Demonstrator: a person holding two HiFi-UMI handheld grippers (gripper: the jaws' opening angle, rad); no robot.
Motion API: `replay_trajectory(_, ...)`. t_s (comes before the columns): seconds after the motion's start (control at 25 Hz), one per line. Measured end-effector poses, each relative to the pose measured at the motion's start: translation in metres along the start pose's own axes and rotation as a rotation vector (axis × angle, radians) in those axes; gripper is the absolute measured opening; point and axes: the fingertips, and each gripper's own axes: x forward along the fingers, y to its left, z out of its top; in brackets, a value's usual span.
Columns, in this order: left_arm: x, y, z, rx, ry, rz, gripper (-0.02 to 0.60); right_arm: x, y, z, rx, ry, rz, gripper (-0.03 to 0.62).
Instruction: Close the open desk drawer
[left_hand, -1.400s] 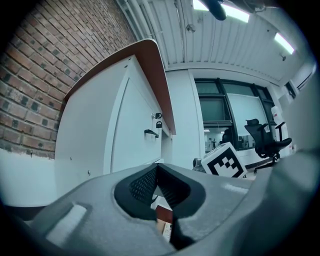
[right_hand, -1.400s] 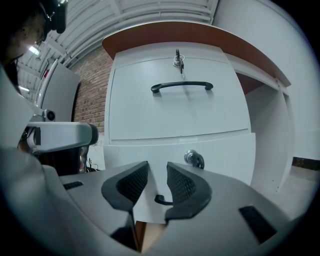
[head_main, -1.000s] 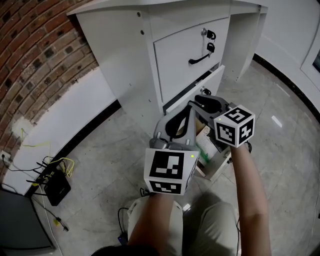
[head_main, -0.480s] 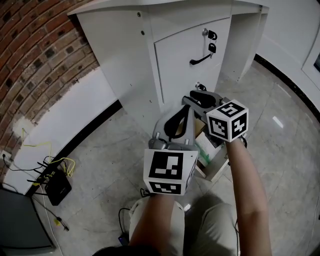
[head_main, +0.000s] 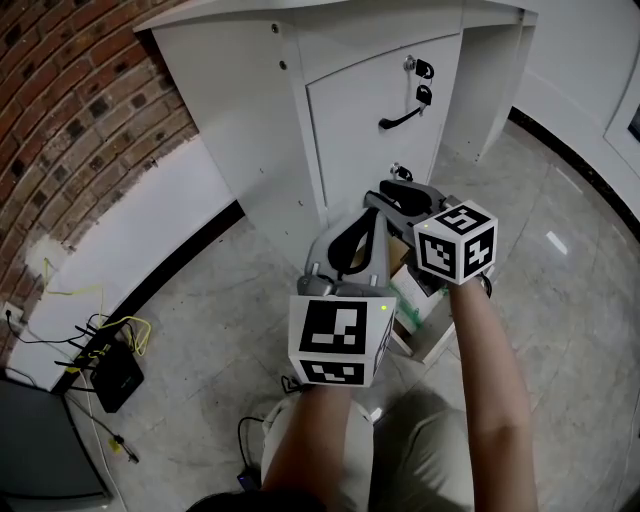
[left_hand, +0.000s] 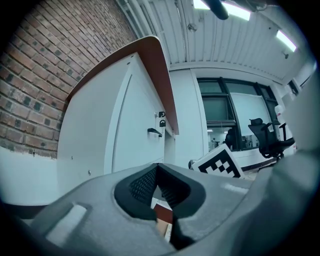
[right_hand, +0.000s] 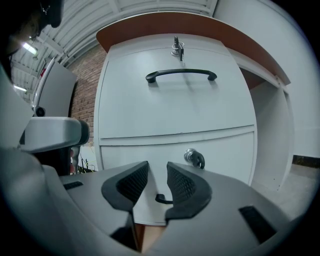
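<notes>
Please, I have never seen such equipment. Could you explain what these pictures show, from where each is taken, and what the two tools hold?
A person holds a tool in each hand; each ends in a two-finger claw and carries a cube with square markers. The head view is taken from a camera on the person's head, looking down. The two other views come from cameras riding on the tools. The left claw is shut and empty. The right claw is open, also empty, and points at the drawer fronts of the white desk. The lowest drawer stands pulled out, with boxes inside. On the floor lies a black box with cables.
</notes>
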Motion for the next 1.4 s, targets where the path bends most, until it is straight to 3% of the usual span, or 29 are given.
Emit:
replay_trajectory(0.2, -0.004, -0.009, 0.004, -0.003, -0.004, -0.012, 0.006, -0.004, -0.003, -0.004, 0.098, -0.019, 0.005, 0.129)
replay_trajectory(0.32, -0.009, -0.015, 0.008, 0.045, -0.005, -0.015, 0.006, -0.019, -0.014, -0.007, 0.162, -0.056, -0.041, 0.070)
replay_trajectory(0.4, -0.010, -0.016, 0.007, 0.071, 0.001, -0.014, 0.006, -0.032, -0.017, -0.005, 0.180, -0.080, -0.051, 0.067)
replay_trajectory(0.56, -0.011, -0.019, 0.006, 0.095, 0.003, -0.012, 0.006, -0.056, -0.015, 0.002, 0.144, -0.090, -0.065, 0.062)
replay_trajectory(0.68, -0.009, -0.025, 0.007, 0.104, -0.001, -0.028, 0.006, -0.072, -0.009, 0.007, 0.078, -0.084, -0.087, 0.019)
replay_trajectory(0.8, -0.007, -0.034, 0.007, 0.153, 0.001, -0.050, 0.006, -0.088, 0.000, 0.009, 0.001, -0.071, -0.074, 0.011)
replay_trajectory(0.96, -0.006, -0.043, 0.003, 0.207, 0.006, -0.066, 0.006, -0.109, 0.005, 0.009, -0.017, -0.096, -0.072, 0.009)
replay_trajectory(1.16, -0.003, -0.069, 0.004, 0.123, -0.039, -0.148, 0.006, -0.140, 0.001, 0.006, 0.009, -0.120, -0.113, 0.009)
replay_trajectory(1.4, 0.003, -0.092, 0.002, 0.148, -0.031, -0.192, 0.006, -0.181, 0.003, -0.001, -0.013, -0.132, -0.168, 0.009)
